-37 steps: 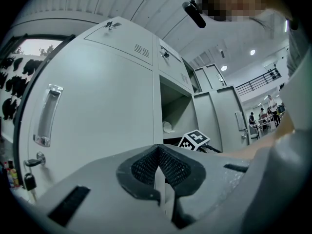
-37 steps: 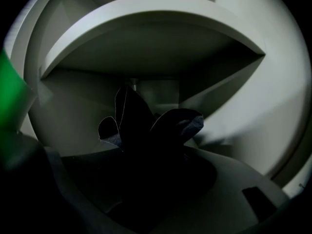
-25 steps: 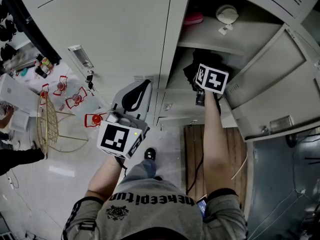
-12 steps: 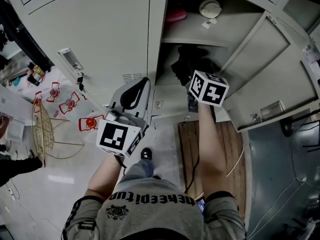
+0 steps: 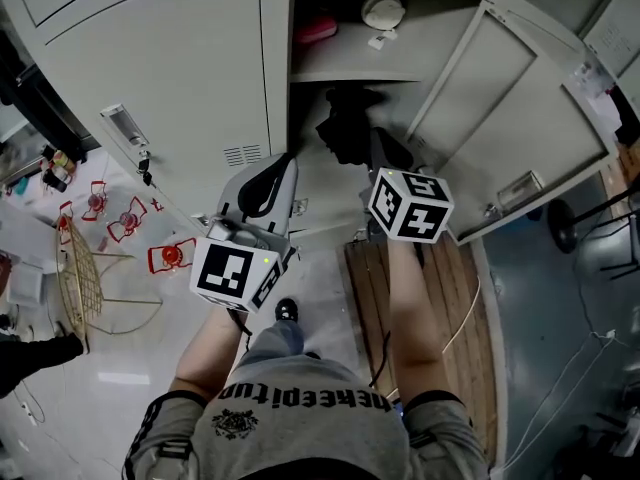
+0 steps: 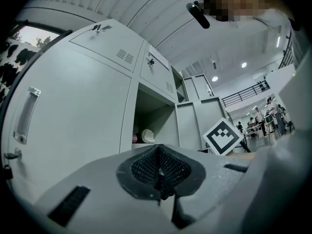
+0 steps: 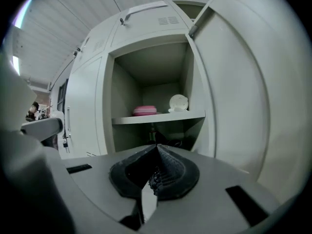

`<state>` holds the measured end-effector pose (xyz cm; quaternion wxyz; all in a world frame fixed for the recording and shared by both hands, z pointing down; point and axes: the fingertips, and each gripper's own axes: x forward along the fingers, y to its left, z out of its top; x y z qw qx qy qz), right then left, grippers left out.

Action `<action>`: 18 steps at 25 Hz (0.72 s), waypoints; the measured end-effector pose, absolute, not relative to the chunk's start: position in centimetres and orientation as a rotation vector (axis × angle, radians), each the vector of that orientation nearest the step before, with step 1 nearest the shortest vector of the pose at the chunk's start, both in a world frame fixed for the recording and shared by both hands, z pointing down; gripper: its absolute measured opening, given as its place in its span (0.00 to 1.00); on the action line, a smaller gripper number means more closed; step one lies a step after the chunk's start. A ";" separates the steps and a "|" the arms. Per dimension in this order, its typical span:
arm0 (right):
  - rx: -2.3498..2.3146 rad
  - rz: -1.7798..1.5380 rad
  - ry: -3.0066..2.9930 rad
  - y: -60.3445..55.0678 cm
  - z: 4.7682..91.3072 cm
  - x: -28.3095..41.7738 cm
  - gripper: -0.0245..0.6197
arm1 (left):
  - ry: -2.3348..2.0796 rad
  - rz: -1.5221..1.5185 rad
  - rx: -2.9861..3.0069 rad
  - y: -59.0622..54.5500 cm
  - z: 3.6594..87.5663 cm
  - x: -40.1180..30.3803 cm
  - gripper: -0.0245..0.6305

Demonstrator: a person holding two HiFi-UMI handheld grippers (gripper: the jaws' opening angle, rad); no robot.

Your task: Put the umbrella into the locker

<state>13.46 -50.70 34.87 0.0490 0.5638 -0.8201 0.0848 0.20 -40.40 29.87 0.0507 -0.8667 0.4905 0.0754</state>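
Observation:
The black umbrella (image 5: pixel 347 128) lies in the open locker (image 5: pixel 330 68), in the compartment under the shelf; in the right gripper view the umbrella (image 7: pixel 168 141) shows as a dark heap behind my jaws. My right gripper (image 5: pixel 386 150) is in front of that opening, apart from the umbrella. Its jaws have just been closing and now stand shut with nothing between them (image 7: pixel 155 172). My left gripper (image 5: pixel 272 180) hangs lower left, before the closed neighbouring door, shut and empty (image 6: pixel 158 172).
The locker door (image 5: pixel 520 108) swings open to the right. On the shelf sit a pink thing (image 5: pixel 317 30) and a white round object (image 5: pixel 383 11). Keys (image 5: pixel 145 163) hang from the left door. A wooden board (image 5: pixel 400 288) lies below; a gold wire basket (image 5: pixel 85 268) stands left.
My right gripper has drawn back out of the locker toward the person, leaving the umbrella inside. The left gripper has barely shifted.

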 end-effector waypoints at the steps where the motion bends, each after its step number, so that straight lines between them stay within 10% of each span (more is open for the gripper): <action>1: 1.716 0.249 -2.502 -50.1 34.7 13.5 0.04 | 1.484 0.232 -2.642 -40.3 29.7 0.5 0.04; 18: 1.907 0.075 -2.553 -40.5 29.9 17.4 0.04 | 1.385 0.286 -2.667 -36.7 27.6 3.5 0.04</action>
